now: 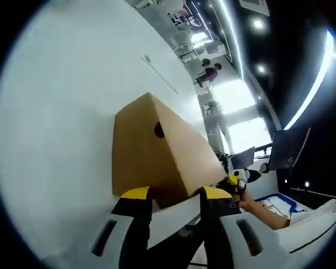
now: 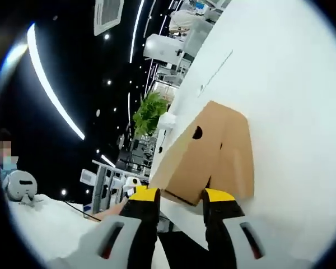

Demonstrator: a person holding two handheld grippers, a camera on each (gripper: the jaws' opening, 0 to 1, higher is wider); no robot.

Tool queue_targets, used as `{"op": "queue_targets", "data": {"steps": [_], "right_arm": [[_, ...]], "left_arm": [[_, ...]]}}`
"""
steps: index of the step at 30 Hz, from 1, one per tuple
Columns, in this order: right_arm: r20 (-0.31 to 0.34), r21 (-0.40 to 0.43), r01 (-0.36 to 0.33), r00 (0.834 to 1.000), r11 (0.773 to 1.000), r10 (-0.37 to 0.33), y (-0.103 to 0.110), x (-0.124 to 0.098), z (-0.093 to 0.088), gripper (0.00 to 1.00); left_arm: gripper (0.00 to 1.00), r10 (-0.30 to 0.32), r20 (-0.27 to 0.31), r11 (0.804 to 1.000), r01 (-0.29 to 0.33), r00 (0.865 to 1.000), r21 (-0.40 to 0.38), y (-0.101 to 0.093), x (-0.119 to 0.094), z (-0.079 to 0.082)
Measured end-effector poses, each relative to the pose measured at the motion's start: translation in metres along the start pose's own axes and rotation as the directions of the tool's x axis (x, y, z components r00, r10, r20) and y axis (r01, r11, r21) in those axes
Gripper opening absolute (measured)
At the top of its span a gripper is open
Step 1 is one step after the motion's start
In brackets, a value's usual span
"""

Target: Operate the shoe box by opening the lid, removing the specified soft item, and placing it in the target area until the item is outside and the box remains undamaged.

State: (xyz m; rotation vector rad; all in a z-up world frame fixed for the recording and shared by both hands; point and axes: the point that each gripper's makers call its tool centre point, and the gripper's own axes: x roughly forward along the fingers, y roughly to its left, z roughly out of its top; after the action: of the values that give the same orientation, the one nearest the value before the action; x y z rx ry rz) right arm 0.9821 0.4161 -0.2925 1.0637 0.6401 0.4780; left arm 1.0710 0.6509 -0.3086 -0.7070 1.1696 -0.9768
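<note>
A brown cardboard shoe box (image 1: 157, 151) lies on the white table (image 1: 61, 140) with its lid down and a round hole (image 1: 159, 130) in its end face. My left gripper (image 1: 176, 196) is open, its yellow-tipped jaws set either side of the box's near corner. A hand (image 1: 249, 199) holds the right gripper (image 1: 234, 182) at the box's right end. In the right gripper view the same box (image 2: 207, 154) shows its hole (image 2: 197, 133). My right gripper (image 2: 182, 196) is open, with the box's near edge between its jaws. The soft item is hidden.
The white table (image 2: 291, 101) stretches wide beyond the box. Dark monitors (image 1: 288, 147) stand off the table's edge, and a person (image 1: 209, 73) is far back in the room. A green plant (image 2: 150, 112) and shelving stand beyond the table. Ceiling light strips run overhead.
</note>
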Motion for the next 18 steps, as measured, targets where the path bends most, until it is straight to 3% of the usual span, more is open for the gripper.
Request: {"op": "queue_targets", "data": {"steps": [3,8,13,18], "right_arm": [[-0.001,-0.029,-0.007,1.000,1.000,0.007,0.011,0.002,-0.004,0.41],[0.019,-0.113,0.012,1.000,0.994,-0.010,0.017,0.000,-0.003,0.39],[0.046,-0.250,0.093,0.995,0.964,-0.084,0.009,-0.003,0.002,0.32],[0.078,-0.311,0.162,0.986,0.936,-0.145,0.003,0.000,0.000,0.26]], "left_arm": [[0.34,0.005,0.007,1.000,-0.005,1.000,0.000,0.000,0.000,0.001],[0.35,-0.011,0.018,1.000,0.011,1.000,-0.002,-0.003,-0.002,0.004],[0.32,-0.025,0.041,0.997,0.022,0.999,0.078,-0.011,-0.007,0.006],[0.32,-0.026,0.043,0.997,0.023,0.999,0.067,-0.011,-0.005,0.005]]}}
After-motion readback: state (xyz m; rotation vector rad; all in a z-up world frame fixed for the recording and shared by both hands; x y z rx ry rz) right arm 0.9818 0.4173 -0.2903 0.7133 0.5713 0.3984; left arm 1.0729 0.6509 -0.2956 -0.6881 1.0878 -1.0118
